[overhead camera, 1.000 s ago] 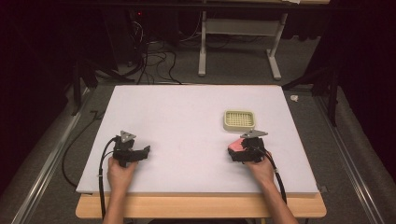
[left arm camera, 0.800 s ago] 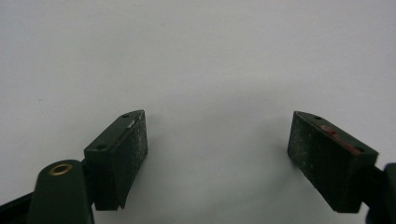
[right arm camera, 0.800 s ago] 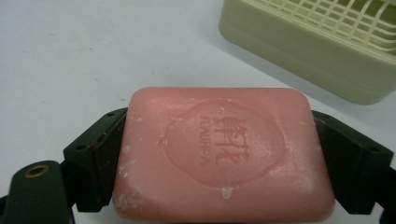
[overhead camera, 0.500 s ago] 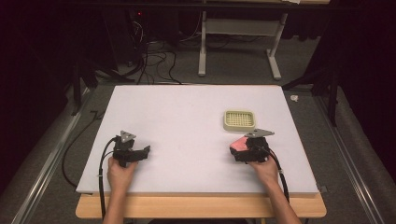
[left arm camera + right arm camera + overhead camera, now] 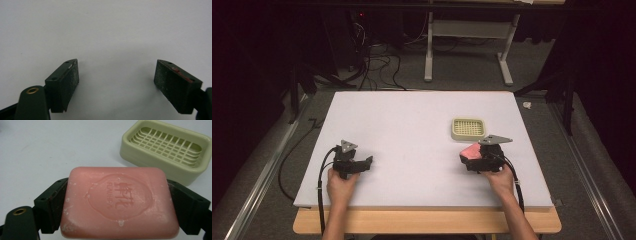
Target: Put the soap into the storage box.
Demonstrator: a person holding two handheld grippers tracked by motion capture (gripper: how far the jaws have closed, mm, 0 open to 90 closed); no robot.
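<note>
Right gripper view: the right gripper (image 5: 120, 207) clamps a pink soap bar (image 5: 120, 205) by its short ends, long axis spanning the fingers, stamped face up, near the soap dish (image 5: 166, 150). Left gripper (image 5: 116, 82) gapes over bare worktop (image 5: 105, 30).

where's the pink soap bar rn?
The pink rectangular soap bar is clamped between the jaws of the right gripper, at the table's right front, just short of the pale green slotted plastic soap dish.

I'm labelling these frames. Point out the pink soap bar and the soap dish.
pink soap bar (image 5: 120, 202), right gripper view, on its embossed top face.
soap dish (image 5: 163, 157), right gripper view, on its near outer wall.
</note>
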